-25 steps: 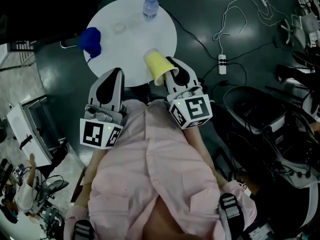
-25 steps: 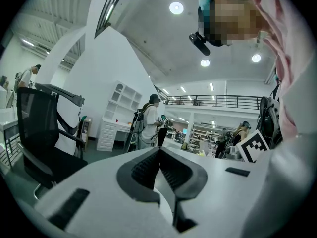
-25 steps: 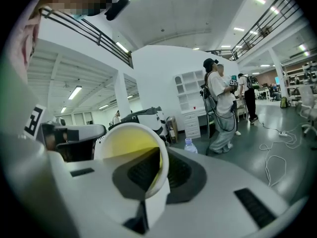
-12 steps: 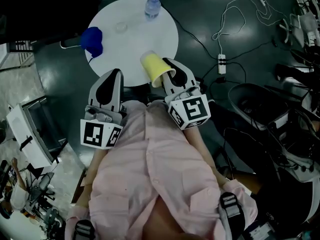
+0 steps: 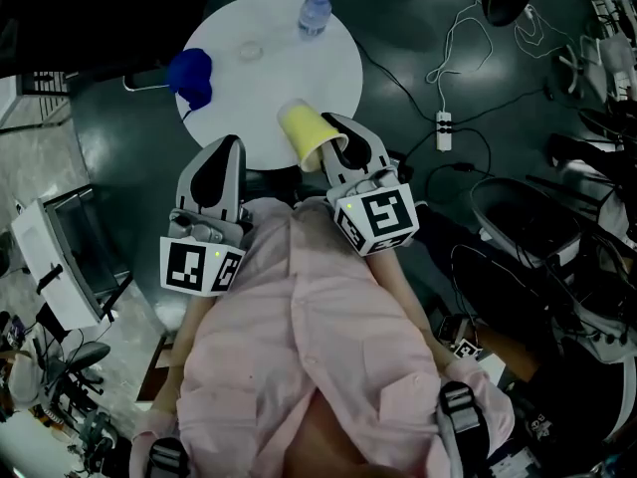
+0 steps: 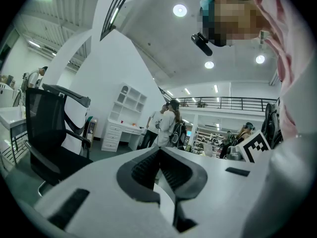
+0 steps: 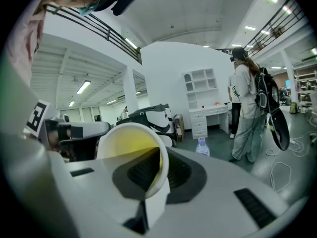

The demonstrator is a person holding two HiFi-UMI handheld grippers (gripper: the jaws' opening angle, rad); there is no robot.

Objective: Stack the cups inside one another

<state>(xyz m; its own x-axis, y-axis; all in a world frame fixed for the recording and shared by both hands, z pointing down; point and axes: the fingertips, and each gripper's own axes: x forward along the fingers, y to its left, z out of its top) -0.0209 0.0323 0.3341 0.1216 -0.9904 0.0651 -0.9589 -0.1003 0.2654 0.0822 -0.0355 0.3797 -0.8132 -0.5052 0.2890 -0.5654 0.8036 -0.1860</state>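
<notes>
We saw a round white table (image 5: 254, 93) ahead of the person. Left gripper (image 5: 221, 157) was at the table's near edge, jaws pressed together on nothing in the left gripper view (image 6: 159, 168). Right gripper (image 5: 338, 139) was clamped on the yellow cup's (image 5: 302, 130) rim, one jaw inside and one outside (image 7: 157, 175). The cup (image 7: 130, 147) was tilted over the table's near edge, base pointing away. Blue cup (image 5: 191, 74) sat at the table's left edge, well apart from the yellow one. Bottle (image 5: 315, 13) stood at the far edge.

Dim head view, fisheye-warped edges
</notes>
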